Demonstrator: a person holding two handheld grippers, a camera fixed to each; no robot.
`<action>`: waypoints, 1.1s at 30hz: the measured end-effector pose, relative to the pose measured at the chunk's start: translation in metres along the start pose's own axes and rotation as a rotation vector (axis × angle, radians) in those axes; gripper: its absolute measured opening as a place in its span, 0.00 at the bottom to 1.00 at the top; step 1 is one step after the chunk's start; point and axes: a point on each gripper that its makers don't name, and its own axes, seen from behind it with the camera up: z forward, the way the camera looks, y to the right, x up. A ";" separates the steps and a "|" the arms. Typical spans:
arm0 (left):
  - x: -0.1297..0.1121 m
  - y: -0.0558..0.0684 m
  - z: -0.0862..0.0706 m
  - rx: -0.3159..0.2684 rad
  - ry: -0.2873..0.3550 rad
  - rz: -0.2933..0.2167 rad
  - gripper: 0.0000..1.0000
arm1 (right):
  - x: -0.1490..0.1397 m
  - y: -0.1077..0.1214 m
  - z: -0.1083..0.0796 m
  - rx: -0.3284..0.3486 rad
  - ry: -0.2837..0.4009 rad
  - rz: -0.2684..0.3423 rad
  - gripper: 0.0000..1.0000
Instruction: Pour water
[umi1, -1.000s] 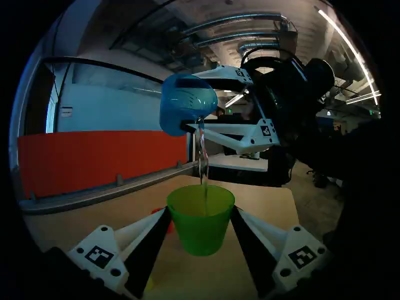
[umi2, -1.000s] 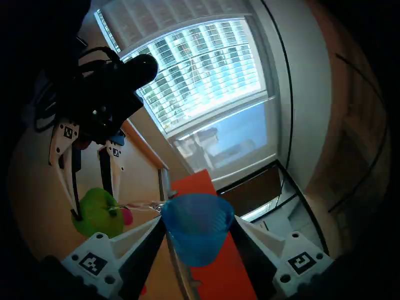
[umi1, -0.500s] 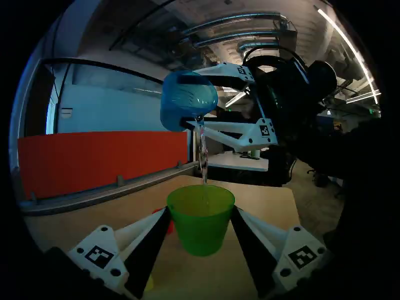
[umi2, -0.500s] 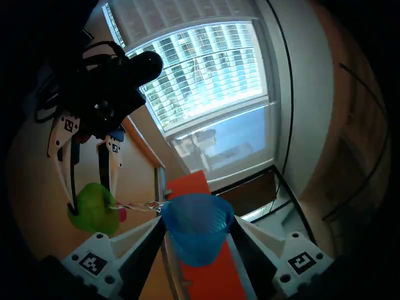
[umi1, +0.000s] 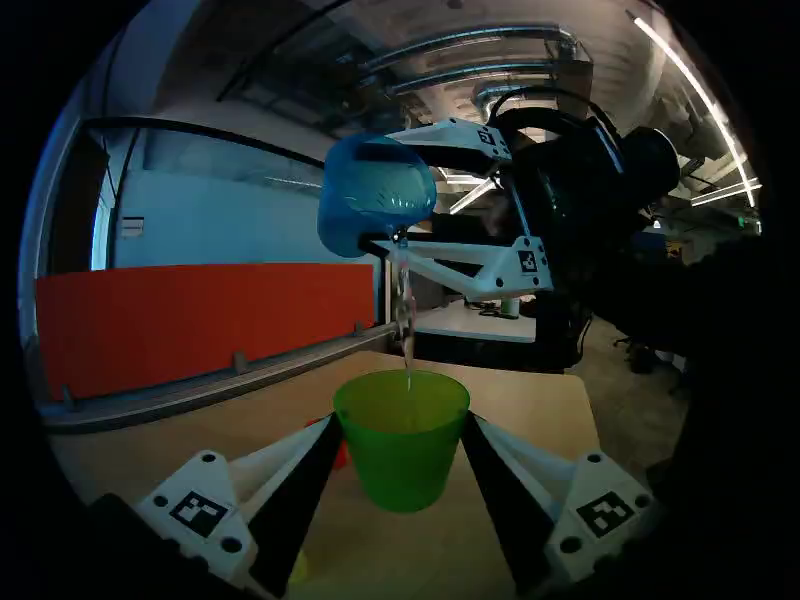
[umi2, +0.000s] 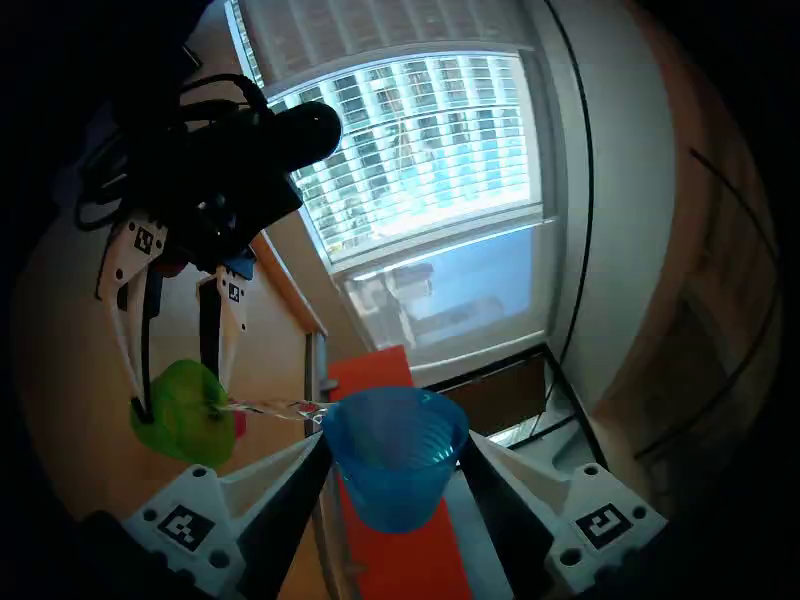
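Right gripper (umi2: 395, 452) pinches the translucent blue plastic cup (umi1: 375, 195), tipped slightly further than a second ago, directly above the translucent green plastic cup (umi1: 402, 445). The water stream (umi1: 404, 310) is thinner and still lands inside. Left gripper (umi1: 400, 435) stays clamped on the green cup. Pour looks nearly done.

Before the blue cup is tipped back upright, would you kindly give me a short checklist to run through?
1. Left gripper clamps the green cup on both sides, cup upright: ok.
2. Right gripper clamps the tilted blue cup on both sides: ok.
3. Water stream falls inside the green cup's rim: ok.
4. Water left in the blue cup: cannot tell.
5. Green cup's fill level: cannot tell.
6. Table dry near the green cup: cannot tell.
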 end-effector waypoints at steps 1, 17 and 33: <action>0.000 0.000 0.000 0.000 0.000 0.000 0.85 | 0.000 0.001 0.000 -0.001 0.000 -0.005 0.89; 0.004 0.002 0.001 -0.005 0.001 0.006 0.85 | 0.001 0.008 0.002 -0.013 0.004 -0.074 0.89; 0.006 0.004 0.001 -0.011 0.005 0.007 0.85 | 0.001 0.011 0.005 -0.026 -0.001 -0.142 0.89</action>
